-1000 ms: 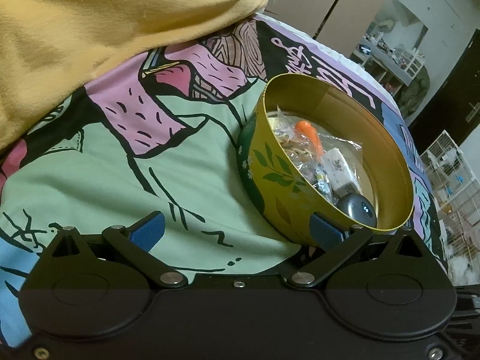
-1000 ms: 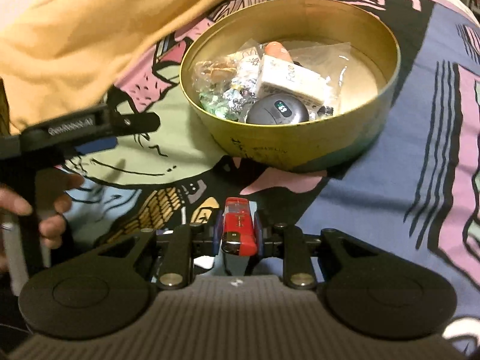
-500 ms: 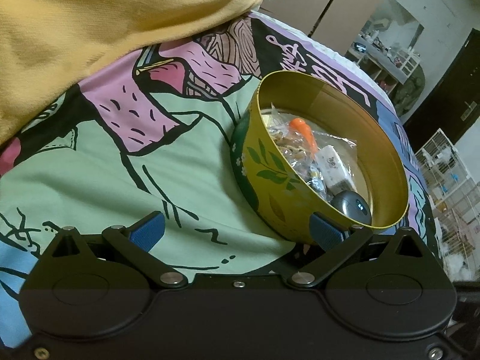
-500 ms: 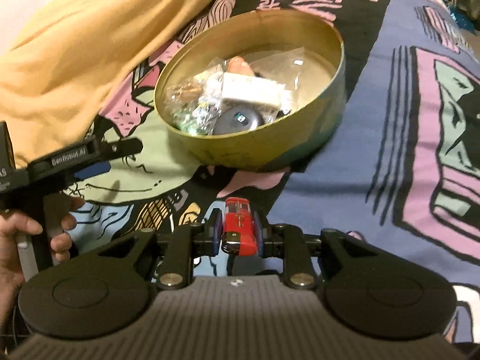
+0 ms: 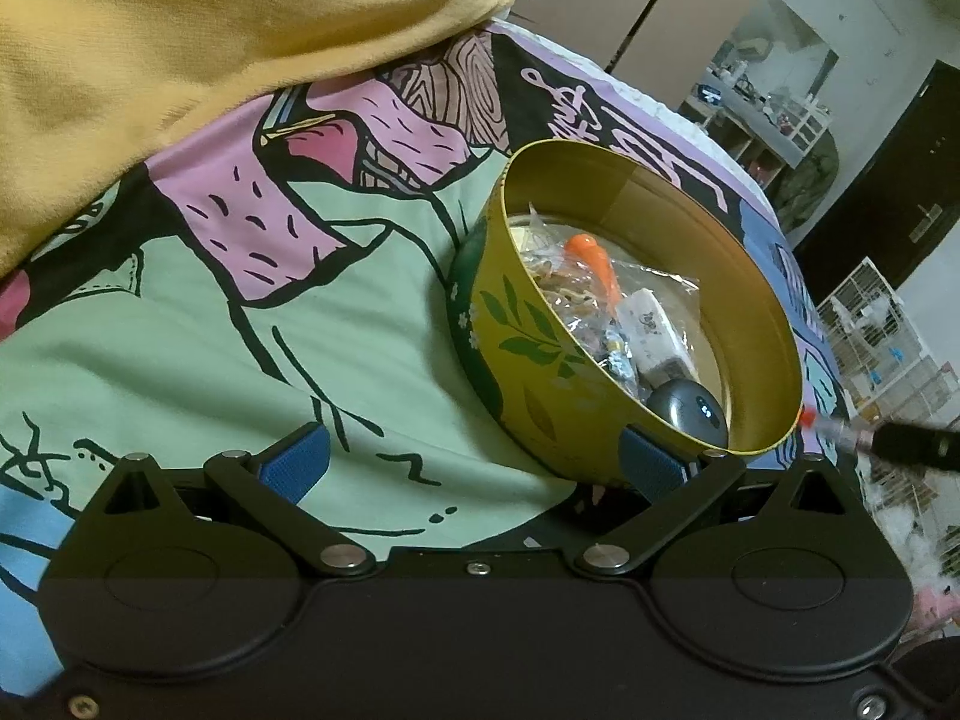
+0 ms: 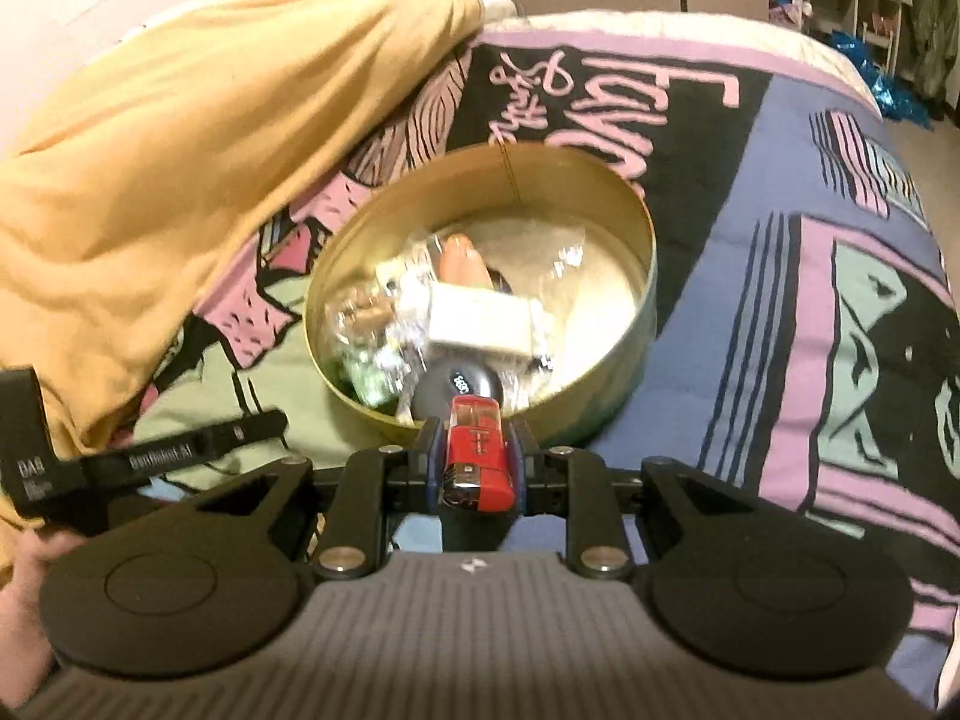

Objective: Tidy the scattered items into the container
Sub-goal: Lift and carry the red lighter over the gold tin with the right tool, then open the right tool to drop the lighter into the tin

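Right gripper [image 6: 474, 456] pinched lighter [image 6: 478, 450] at tin's [image 6: 630, 324] 6 o'clock rim; left gripper [image 5: 474, 456] fingers spread, empty, on bed [image 5: 180, 360].

lighter [image 6: 478, 450] base: behind jaws | tin [image 5: 600, 420] near wall: partly hidden

Dim, warm indoor light, both views bent by the fisheye.
The right wrist view is smeared by motion, the tin [image 6: 480, 294] and its contents soft (glare on plastic wrappers); the left wrist view is sharper, its corners curved and darkened.
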Demonstrator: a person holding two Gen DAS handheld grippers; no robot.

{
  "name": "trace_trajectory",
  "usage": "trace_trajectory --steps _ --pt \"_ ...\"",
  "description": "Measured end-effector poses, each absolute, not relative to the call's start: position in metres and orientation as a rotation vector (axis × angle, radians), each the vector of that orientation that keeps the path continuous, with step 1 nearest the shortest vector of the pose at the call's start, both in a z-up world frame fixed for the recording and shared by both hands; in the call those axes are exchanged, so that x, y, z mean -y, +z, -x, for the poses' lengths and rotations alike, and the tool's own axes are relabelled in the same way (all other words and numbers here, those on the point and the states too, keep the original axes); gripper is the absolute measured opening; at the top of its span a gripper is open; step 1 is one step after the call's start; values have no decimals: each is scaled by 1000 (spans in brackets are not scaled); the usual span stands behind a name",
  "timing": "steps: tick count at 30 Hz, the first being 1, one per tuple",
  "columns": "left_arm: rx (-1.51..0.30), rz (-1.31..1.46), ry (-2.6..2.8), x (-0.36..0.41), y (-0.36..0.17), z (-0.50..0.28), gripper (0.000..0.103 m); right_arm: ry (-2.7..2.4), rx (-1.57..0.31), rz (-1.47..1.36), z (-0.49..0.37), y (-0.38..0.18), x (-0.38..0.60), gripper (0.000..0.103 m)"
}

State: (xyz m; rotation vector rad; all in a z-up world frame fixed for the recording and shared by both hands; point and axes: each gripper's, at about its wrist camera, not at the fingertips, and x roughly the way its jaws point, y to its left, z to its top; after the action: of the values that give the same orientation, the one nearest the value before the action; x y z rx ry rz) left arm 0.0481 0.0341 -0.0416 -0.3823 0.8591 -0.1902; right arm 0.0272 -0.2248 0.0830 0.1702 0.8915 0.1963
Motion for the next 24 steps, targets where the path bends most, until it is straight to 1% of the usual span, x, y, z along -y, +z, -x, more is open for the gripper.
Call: trace_trajectory --steps 16,17,18,19,20,21,24 --pt "-862 366 -226 -29 -43 -47 102 174 -836 -158 -86 107 190 26" --pt "-862 367 -226 -30 -43 -47 102 154 -822 -178 -89 109 191 35" --pt "-862 367 -227 -30 -43 -47 102 134 -807 -199 -90 110 194 57" --pt "-862 368 -228 -30 -43 -47 102 123 -795 -223 -91 111 196 69" --pt "-862 368 -229 -30 -43 -47 102 108 -774 -248 -89 113 200 91" --pt "-863 368 -230 -30 -44 -47 102 100 -742 -262 -85 116 203 102" --pt "-864 362 -235 -28 -44 -48 102 112 -732 -248 -78 116 210 103"
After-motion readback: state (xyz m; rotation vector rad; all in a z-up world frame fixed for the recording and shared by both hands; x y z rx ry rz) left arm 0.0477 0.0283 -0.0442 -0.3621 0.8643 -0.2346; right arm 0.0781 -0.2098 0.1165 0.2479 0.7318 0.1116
